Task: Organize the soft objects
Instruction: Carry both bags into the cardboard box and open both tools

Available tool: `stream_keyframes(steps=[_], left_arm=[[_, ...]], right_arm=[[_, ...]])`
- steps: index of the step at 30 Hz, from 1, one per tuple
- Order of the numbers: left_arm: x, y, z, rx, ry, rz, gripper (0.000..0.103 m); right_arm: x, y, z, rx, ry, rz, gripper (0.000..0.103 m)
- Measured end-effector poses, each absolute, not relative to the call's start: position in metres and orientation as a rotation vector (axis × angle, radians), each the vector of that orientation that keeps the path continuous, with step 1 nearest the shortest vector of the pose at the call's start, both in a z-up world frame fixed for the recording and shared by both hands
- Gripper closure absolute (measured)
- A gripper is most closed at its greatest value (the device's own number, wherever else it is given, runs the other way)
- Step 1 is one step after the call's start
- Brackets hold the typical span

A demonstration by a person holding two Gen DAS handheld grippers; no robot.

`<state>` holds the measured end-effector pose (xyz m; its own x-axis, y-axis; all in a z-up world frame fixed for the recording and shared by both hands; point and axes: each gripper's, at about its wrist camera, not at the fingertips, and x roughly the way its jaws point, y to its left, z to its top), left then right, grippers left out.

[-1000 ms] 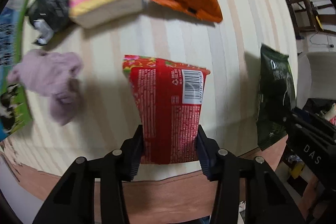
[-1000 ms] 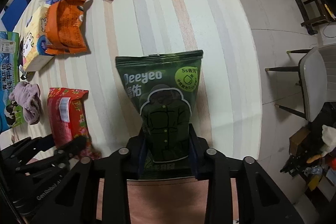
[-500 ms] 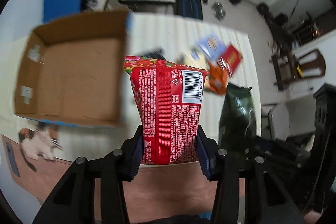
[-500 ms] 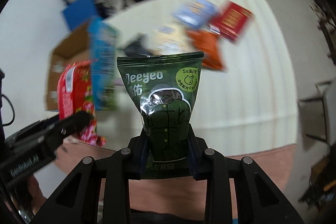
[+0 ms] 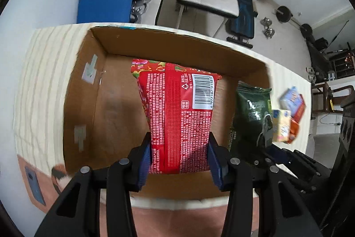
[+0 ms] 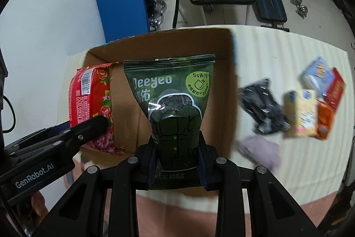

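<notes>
Hanging over the open cardboard box [image 5: 84,90], the left gripper [image 5: 178,161] was clamped on the lower end of a red packet [image 5: 177,112], which stood upright above the box floor with its barcode facing the camera. Just to its right, the right gripper [image 6: 177,161] gripped a dark green pouch [image 6: 173,103] by its bottom, also above the box. Farther right on the striped table [image 6: 277,52] lay a black bag [image 6: 264,106], a lilac cloth [image 6: 261,148], a yellow pack [image 6: 304,112] and an orange packet [image 6: 325,121], all blurred.

the cardboard box [image 5: 97,90] lies open-topped, floor bare, its upright walls hemming the sides.
</notes>
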<state>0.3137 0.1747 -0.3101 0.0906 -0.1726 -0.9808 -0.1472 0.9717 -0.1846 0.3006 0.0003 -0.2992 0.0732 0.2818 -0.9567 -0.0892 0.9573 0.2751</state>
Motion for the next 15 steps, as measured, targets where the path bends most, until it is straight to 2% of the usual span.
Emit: stream_keyframes(steps=[7, 15], left_arm=[[0.356, 0.190, -0.377, -0.299, 1.600, -0.078, 0.060], [0.374, 0.188, -0.408, -0.244, 1.663, -0.083, 0.058]], right_arm=[[0.348, 0.048, -0.372, 0.091, 1.556, 0.217, 0.070], [0.370, 0.062, -0.405, 0.066, 1.560, 0.161, 0.070]])
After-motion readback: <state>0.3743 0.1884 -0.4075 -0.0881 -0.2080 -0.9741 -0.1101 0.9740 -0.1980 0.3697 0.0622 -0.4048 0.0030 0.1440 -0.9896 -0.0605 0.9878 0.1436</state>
